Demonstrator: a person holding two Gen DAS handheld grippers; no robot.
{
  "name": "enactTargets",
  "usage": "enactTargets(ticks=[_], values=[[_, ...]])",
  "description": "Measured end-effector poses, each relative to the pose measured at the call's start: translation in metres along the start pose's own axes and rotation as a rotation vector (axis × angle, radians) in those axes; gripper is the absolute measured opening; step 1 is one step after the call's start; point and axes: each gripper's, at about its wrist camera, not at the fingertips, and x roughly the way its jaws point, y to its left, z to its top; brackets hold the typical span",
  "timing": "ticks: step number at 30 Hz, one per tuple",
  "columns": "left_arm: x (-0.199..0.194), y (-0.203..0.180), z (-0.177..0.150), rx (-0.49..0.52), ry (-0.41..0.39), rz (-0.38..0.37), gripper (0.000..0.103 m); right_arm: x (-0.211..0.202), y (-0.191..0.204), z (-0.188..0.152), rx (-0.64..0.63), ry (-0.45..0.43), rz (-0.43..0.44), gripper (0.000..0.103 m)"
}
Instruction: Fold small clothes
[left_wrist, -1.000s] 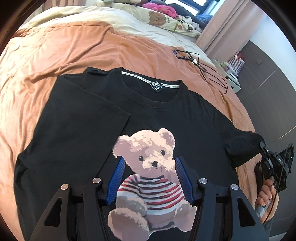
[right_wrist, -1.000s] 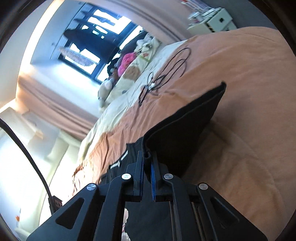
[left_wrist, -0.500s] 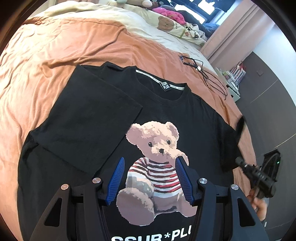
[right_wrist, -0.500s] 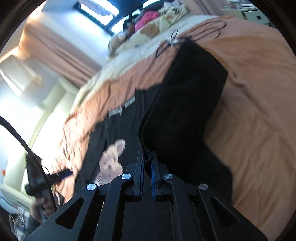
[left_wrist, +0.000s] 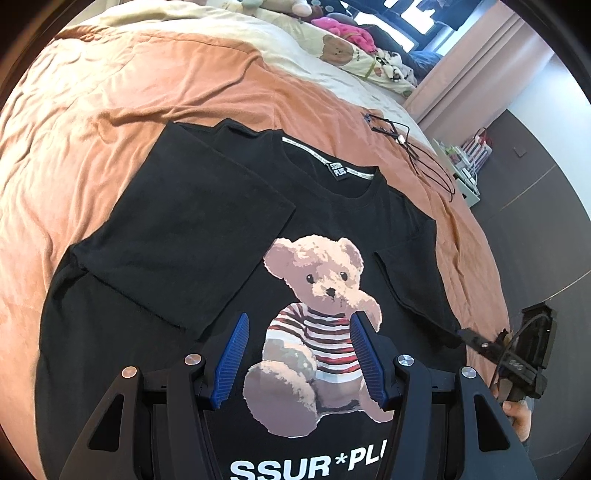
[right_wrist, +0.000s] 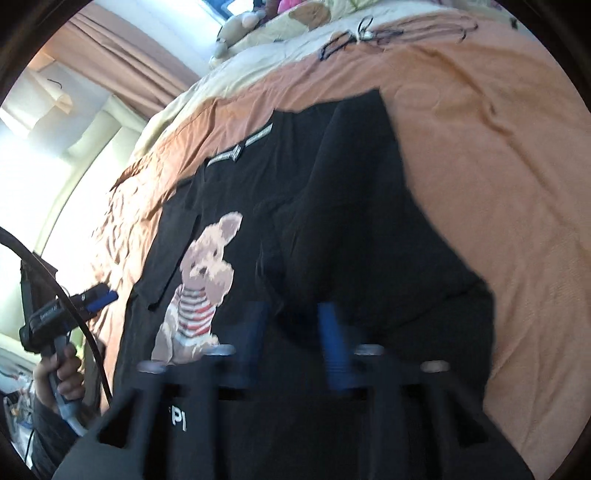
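Observation:
A black T-shirt (left_wrist: 332, 221) with a teddy bear print (left_wrist: 325, 295) lies flat on the orange bedspread (left_wrist: 129, 92). Both sleeves are folded in over the chest: the left sleeve (left_wrist: 192, 236) and the right sleeve (right_wrist: 369, 229). My left gripper (left_wrist: 298, 319) hovers open over the bear's striped body with nothing between its blue pads. My right gripper (right_wrist: 291, 310) is blurred and its jaws are opening. The folded right sleeve lies below them and the pads do not press on it. In the left wrist view the right gripper (left_wrist: 476, 341) sits at the shirt's right edge.
A black cable (left_wrist: 417, 155) lies on the bedspread beyond the collar. Soft toys and printed cushions (left_wrist: 354, 40) pile up at the head of the bed. A small shelf (left_wrist: 465, 173) stands beside the bed. A hand (right_wrist: 62, 373) holds the left gripper's handle.
The right gripper carried the right sleeve across onto the shirt's chest, then opened and let it go. The left gripper drifted back a little down the shirt, still open.

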Motion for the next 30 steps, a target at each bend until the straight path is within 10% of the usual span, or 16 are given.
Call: enactTargets(ticks=[30], values=[[0.174, -0.119, 0.049, 0.215, 0.126, 0.023, 0.059, -0.04, -0.057, -0.018, 0.263, -0.141, -0.193, 0.067]])
